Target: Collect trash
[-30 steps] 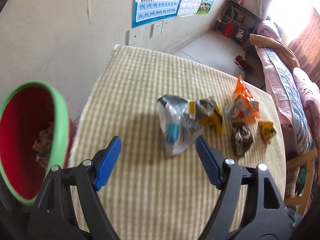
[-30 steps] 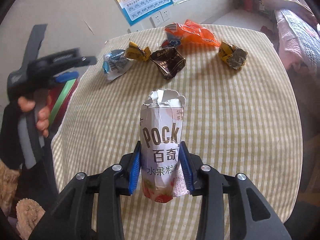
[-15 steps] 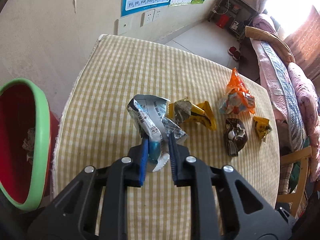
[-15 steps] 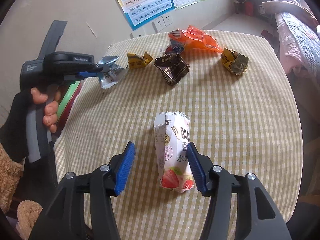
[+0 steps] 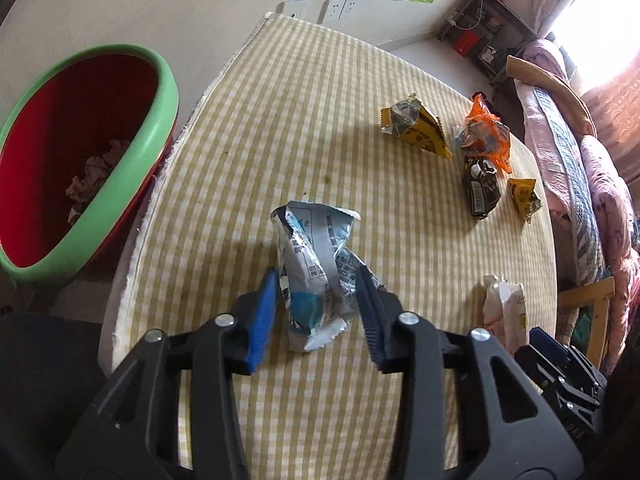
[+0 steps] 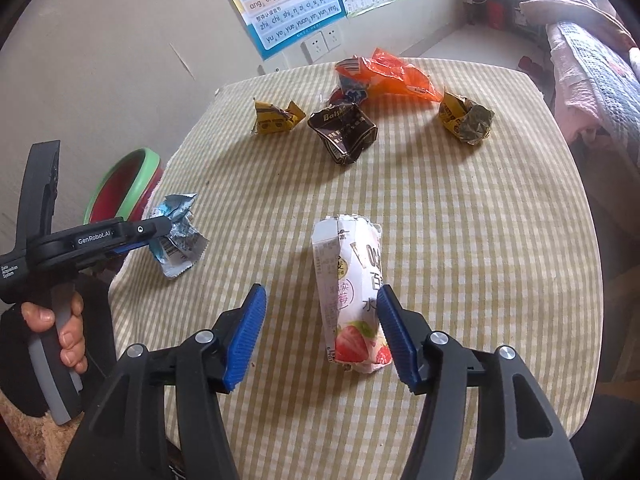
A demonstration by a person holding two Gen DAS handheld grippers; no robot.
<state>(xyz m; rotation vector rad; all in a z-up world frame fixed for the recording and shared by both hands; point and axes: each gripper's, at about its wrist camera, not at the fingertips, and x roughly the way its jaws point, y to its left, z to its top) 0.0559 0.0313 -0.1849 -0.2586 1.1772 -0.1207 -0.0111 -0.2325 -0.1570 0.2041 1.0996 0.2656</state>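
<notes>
A crumpled silver-blue wrapper hangs between the pads of my left gripper, lifted off the checked table. The jaws are opening, but both pads still touch the wrapper. In the right wrist view that left gripper holds the wrapper near the table's left edge, beside the green-rimmed red bin. My right gripper is open and still opening. A white strawberry snack box lies on the table between its fingers, close to the right pad.
The bin holds crumpled paper. At the far side of the table lie a yellow wrapper, a dark brown one, an orange one and a small yellow-green one. A bed and a wooden chair stand to the right.
The left gripper closed on the silver wrapper, lifted it and carried it left towards the bin, then widened. The right gripper let go of the snack box, which now lies on the table.
</notes>
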